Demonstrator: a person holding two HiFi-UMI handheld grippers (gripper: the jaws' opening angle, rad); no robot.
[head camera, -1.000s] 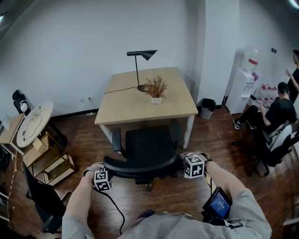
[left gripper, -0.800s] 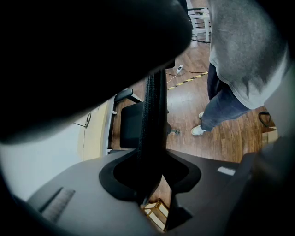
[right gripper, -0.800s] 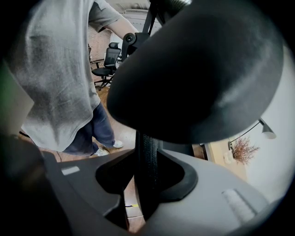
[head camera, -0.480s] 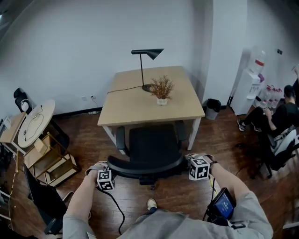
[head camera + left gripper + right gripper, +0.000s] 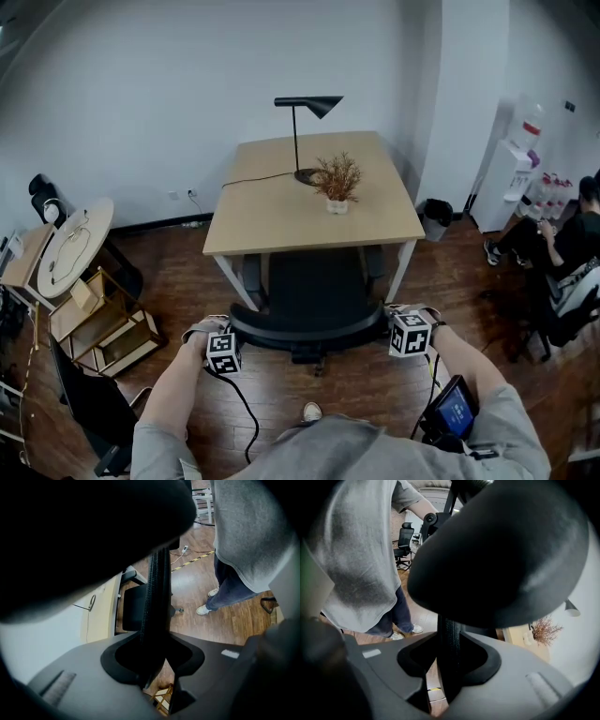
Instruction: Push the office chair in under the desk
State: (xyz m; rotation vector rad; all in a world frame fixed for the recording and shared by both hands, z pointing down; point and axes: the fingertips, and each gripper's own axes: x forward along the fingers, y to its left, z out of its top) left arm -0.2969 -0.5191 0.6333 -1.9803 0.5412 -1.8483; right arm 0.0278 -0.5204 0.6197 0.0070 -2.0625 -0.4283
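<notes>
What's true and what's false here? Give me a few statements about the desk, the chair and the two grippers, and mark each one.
1. The black desk lamp stands on the light wooden desk. True.
2. The dried plant in a white pot sits on the floor. False: it is on the desk, beside the lamp's base.
3. The left gripper and the right gripper each clamp the black office chair by its backrest edge. True.
4. The chair stands far from the desk. False: its seat front is at the desk's near edge, between the legs.

light: soft, even, dim | edges: fisheye-bent, vignetted | focus: office chair (image 5: pixel 501 550) blurred in gripper views
</notes>
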